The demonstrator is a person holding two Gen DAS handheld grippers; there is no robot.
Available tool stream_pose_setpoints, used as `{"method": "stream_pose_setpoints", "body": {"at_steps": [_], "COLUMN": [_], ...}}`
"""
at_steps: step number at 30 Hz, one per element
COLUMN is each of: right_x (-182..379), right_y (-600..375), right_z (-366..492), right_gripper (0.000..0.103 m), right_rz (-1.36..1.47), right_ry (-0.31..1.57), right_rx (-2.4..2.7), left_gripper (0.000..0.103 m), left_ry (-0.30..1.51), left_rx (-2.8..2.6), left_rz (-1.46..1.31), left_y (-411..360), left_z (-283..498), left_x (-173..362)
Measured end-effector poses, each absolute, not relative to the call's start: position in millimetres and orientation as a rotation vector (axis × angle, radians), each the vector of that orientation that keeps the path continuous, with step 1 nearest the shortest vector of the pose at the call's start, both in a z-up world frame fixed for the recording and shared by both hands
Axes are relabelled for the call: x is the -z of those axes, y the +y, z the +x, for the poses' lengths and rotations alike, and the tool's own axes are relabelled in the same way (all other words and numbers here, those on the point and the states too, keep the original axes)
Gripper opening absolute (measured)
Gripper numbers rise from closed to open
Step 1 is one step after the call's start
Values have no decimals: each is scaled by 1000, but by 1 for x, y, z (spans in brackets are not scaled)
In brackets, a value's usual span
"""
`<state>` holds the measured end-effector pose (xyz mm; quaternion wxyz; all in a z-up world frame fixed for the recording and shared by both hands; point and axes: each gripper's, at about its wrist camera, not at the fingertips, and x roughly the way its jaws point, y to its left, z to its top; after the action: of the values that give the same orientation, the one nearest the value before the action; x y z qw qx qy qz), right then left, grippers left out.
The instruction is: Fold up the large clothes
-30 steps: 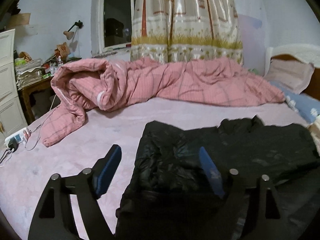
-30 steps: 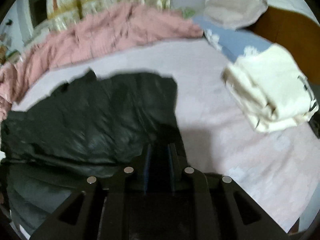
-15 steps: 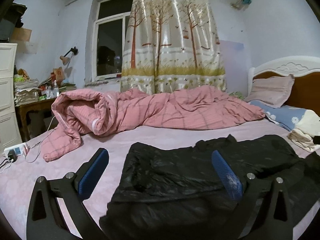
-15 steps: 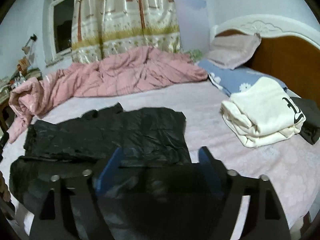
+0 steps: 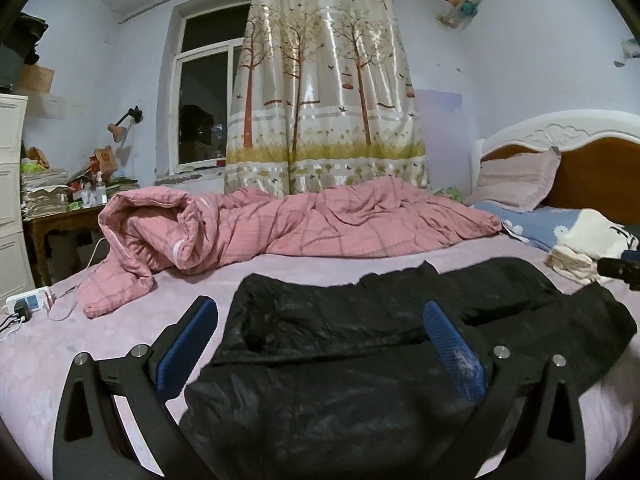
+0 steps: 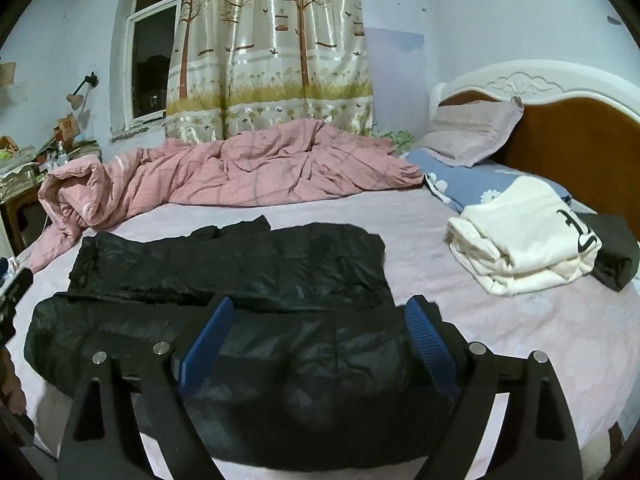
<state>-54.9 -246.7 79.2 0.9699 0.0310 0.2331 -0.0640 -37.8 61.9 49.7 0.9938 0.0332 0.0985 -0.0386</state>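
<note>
Both tongs, left gripper (image 5: 320, 328) and right gripper (image 6: 320, 326), gape with nothing pinched, their jaws having just been opening. The black jacket (image 6: 224, 272) lies folded at the bed's (image 6: 540, 320) near edge; a pink quilt (image 6: 260, 168) lines the far edge.

**Colours and patterns on the bed**

The jacket (image 6: 224, 268) is black and a little shiny. The bed sheet (image 6: 540, 320) is pale pink with faint white flowers. The quilt (image 5: 320, 220) is salmon pink with a thin check of darker lines. The folded garment (image 6: 520, 248) is cream with a black mark. One pillow (image 6: 476, 128) is dusty pink, the other pillow (image 6: 460, 180) blue with white flowers. The curtain (image 5: 324, 100) is beige with brown trees. The gripper pads (image 5: 452, 344) are blue.
</note>
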Motion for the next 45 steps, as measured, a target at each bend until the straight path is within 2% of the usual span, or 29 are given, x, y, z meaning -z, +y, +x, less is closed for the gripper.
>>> {"method": "stream_pose_setpoints", "body": {"at_steps": [12, 27, 31, 45], "right_x": [-67, -38, -31, 8], "right_y": [-243, -249, -242, -217], "right_z": [-64, -67, -69, -84], "right_gripper": [92, 92, 92, 92], "right_rz": [49, 60, -23, -137], "right_ry": [482, 542, 566, 705], "right_rx": [134, 119, 145, 89], "left_gripper": [103, 103, 103, 103], "left_ry": [221, 353, 345, 526], "left_rx": [82, 96, 90, 87], "left_rz": [135, 200, 262, 341], "left_y": [48, 39, 33, 31], "left_z": [-52, -45, -49, -48], "left_x": [-34, -6, -2, 33]}}
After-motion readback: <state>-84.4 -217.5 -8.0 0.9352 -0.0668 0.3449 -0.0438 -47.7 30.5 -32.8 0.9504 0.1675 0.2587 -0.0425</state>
